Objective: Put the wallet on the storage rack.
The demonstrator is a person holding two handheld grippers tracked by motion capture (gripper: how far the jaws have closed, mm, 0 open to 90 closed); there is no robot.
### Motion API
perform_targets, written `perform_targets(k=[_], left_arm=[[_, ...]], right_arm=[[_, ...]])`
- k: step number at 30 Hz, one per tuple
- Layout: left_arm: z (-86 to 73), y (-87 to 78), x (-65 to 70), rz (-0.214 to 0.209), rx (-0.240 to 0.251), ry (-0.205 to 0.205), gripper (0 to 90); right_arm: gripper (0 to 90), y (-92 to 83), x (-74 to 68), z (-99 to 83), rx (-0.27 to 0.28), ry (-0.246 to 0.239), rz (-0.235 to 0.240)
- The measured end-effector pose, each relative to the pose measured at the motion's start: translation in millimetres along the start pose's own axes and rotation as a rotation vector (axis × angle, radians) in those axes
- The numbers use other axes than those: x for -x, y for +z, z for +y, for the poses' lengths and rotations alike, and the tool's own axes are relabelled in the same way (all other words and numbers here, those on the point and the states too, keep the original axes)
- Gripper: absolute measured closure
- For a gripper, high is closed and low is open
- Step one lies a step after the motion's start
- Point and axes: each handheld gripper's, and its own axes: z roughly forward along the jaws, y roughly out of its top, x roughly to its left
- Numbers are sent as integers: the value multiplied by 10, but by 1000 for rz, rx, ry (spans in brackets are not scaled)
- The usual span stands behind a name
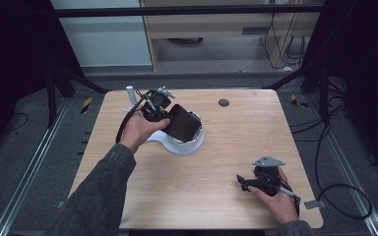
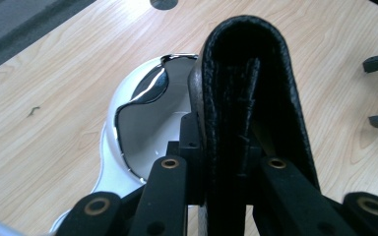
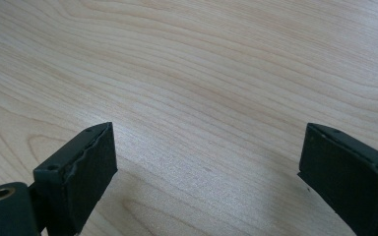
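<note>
Hanging a little left of the middle of the high view, the black leather case (image 1: 182, 123) is held tilted over the white holder (image 1: 184, 145). Its lower end is at the holder's opening, and I cannot tell whether it touches the inside. In the left gripper view the folded case (image 2: 248, 88) rises between the two jaws, which press on it from both sides near the bottom centre of the frame. The holder (image 2: 142, 118) lies just to the left of it there, and its inside is white with a shiny rim; I see nothing lying in the part that shows. The left gripper (image 1: 158, 109) sits at the upper left of the case, so the case extends from it toward the lower right. The right gripper (image 1: 243, 182) rests in the lower right of the high view, well apart from the case. Its jaws stand wide over bare wooden table (image 3: 202, 73), with nothing between them.
</note>
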Motion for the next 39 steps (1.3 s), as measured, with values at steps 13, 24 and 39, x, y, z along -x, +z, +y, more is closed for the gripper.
perform_targets(k=[13, 24, 39], left_arm=[[-61, 1, -104, 24, 5, -7, 789], [-124, 8, -184, 28, 35, -45, 778], [-159, -79, -226, 67, 78, -67, 650]], right_arm=[[75, 5, -7, 1, -2, -5, 3], [74, 5, -12, -2, -9, -5, 5], [74, 4, -11, -3, -11, -10, 5]])
